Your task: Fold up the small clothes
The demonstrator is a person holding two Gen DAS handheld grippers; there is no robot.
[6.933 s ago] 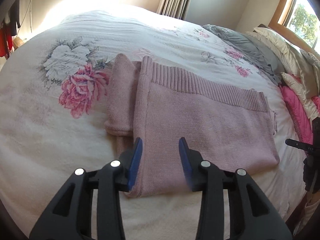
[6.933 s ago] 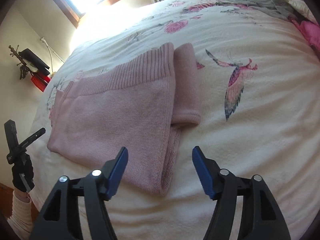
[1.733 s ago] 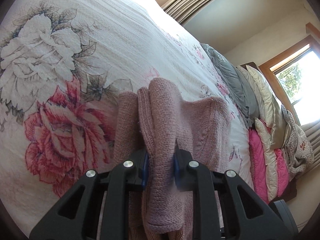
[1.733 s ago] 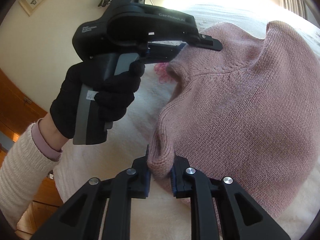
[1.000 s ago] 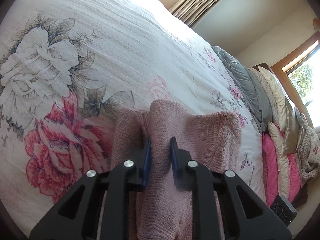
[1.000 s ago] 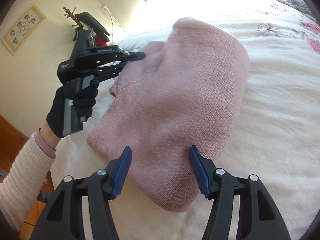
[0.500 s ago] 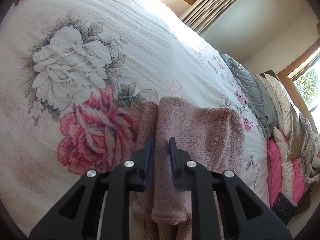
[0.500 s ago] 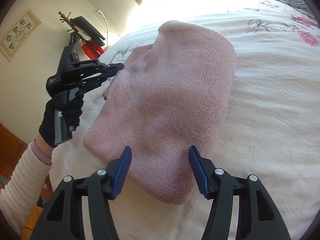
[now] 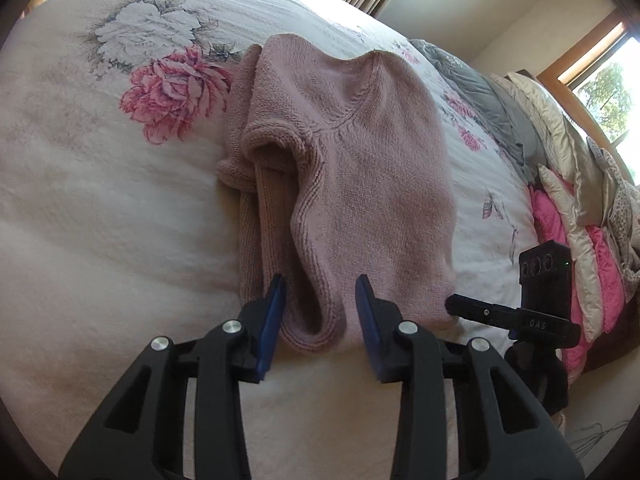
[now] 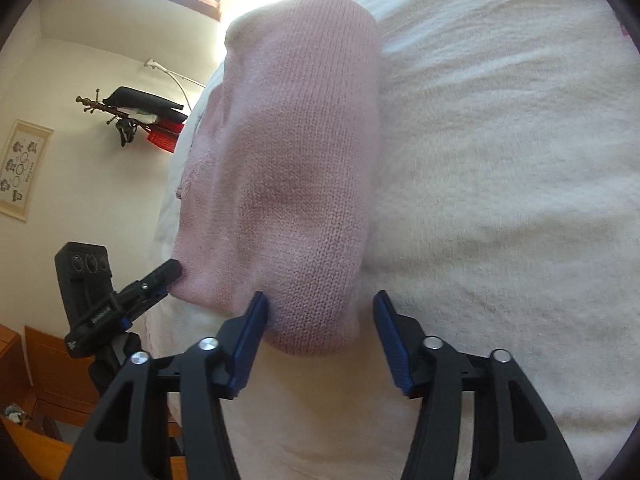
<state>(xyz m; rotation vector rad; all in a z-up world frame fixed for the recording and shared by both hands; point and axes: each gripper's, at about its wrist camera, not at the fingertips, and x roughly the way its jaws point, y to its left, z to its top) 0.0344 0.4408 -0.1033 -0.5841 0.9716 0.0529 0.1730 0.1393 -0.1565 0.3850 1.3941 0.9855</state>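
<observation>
A pink knit sweater (image 9: 360, 168) lies folded in a thick bundle on the white floral bedspread (image 9: 100, 220). My left gripper (image 9: 320, 306) is open, its blue pads on either side of the bundle's near rolled edge. My right gripper (image 10: 322, 326) is open too, with the sweater's (image 10: 296, 168) rounded near corner between its pads. From the left wrist view the right gripper (image 9: 458, 305) shows at the bundle's right corner. From the right wrist view the left gripper (image 10: 170, 272) shows at the bundle's left corner, held by a black-gloved hand.
Pillows in cream and pink (image 9: 568, 200) and a grey blanket (image 9: 480, 92) line the right side of the bed. A coat rack (image 10: 132, 114) and a framed picture (image 10: 20, 168) hang on the wall. Wooden furniture (image 10: 48, 380) stands beside the bed.
My left gripper has opened, let go of the sweater's fold and drawn back to its near edge. My right gripper, open throughout, has moved closer to the bundle's corner.
</observation>
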